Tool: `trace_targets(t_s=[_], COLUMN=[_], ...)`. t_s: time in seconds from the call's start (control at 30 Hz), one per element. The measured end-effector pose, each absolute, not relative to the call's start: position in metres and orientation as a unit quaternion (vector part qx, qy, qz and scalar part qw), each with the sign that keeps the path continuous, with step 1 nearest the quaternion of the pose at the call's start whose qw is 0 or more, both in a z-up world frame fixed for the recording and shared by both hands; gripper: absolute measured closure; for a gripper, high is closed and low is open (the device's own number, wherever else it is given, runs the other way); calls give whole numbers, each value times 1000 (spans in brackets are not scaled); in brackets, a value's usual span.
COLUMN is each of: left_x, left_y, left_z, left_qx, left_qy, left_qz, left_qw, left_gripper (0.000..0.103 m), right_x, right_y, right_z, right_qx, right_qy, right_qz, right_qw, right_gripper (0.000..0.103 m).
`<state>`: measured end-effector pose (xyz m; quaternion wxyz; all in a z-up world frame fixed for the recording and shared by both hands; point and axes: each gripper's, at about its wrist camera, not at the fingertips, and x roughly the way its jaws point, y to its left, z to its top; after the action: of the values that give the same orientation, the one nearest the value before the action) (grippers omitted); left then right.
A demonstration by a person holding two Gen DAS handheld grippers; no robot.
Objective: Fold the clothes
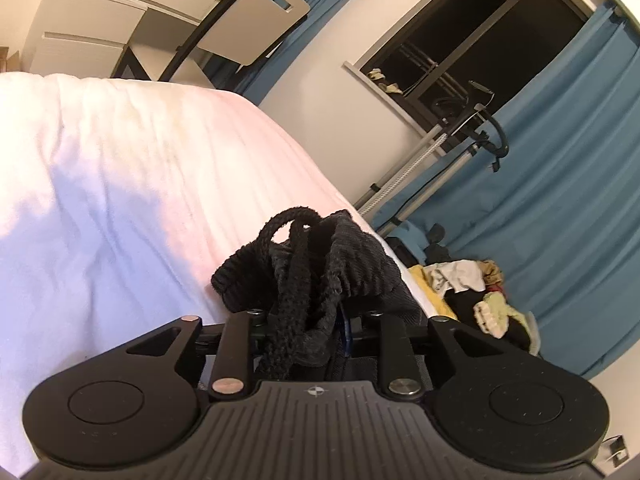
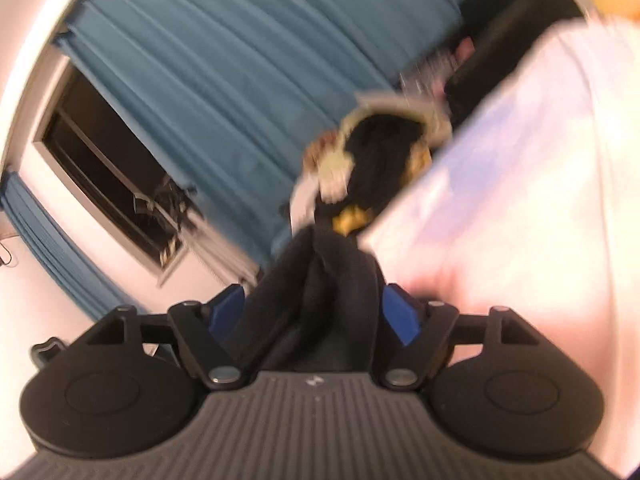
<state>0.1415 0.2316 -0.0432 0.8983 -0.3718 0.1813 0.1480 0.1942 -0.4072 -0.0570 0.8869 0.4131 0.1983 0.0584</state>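
Pinching black garment (image 1: pixel 316 264) in left tongs (image 1: pixel 306 320) and right tongs (image 2: pixel 316 312), white bed (image 1: pixel 120 168) beneath, clothes pile (image 1: pixel 480 292), blue curtain (image 1: pixel 560 152) beyond.

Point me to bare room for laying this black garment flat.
The white bedspread lies bare left of and beyond the black garment, up to the desk-side edge. Crowded: the clothes pile off the bed's right edge, below the blue curtain.

We see white bedsheet (image 1: pixel 120 168) ahead-left of the left gripper, dark window (image 1: pixel 472 40) and teal curtains (image 1: pixel 560 200) ahead-right, white desk (image 1: pixel 120 4) far-left. Right view blurred: curtains, window to its left.
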Motion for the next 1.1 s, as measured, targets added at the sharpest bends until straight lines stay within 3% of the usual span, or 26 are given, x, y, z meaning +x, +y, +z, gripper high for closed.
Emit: trace_targets(t_s=[0.17, 0.33, 0.37, 0.43, 0.5, 0.87, 0.97, 1.1], left_x=[144, 150, 150, 148, 146, 100, 110, 133], left_y=[225, 226, 227, 228, 224, 265, 278, 273], left_z=[-48, -62, -62, -62, -53, -9, -27, -54], left_qx=[-362, -370, -369, -365, -340, -460, -485, -479], left_qy=[193, 219, 218, 214, 213, 11, 52, 157], left_qz=[160, 164, 161, 153, 157, 23, 55, 105], left_qw=[898, 888, 889, 893, 903, 887, 871, 858], left_gripper=[68, 66, 67, 79, 82, 86, 86, 86], right_x=[191, 202, 201, 192, 180, 123, 170, 218], right_y=[-394, -383, -380, -374, -373, -339, -350, -377], right_z=[-74, -87, -87, -83, -73, 41, 27, -37], right_qx=[411, 397, 408, 428, 439, 330, 329, 371], right_qy=[269, 264, 257, 236, 211, -5, 63, 171], right_qz=[62, 33, 28, 14, 3, 41, 27, 16], right_qw=[869, 879, 876, 872, 874, 943, 942, 913], right_gripper=[33, 75, 79, 93, 98, 101, 96, 80])
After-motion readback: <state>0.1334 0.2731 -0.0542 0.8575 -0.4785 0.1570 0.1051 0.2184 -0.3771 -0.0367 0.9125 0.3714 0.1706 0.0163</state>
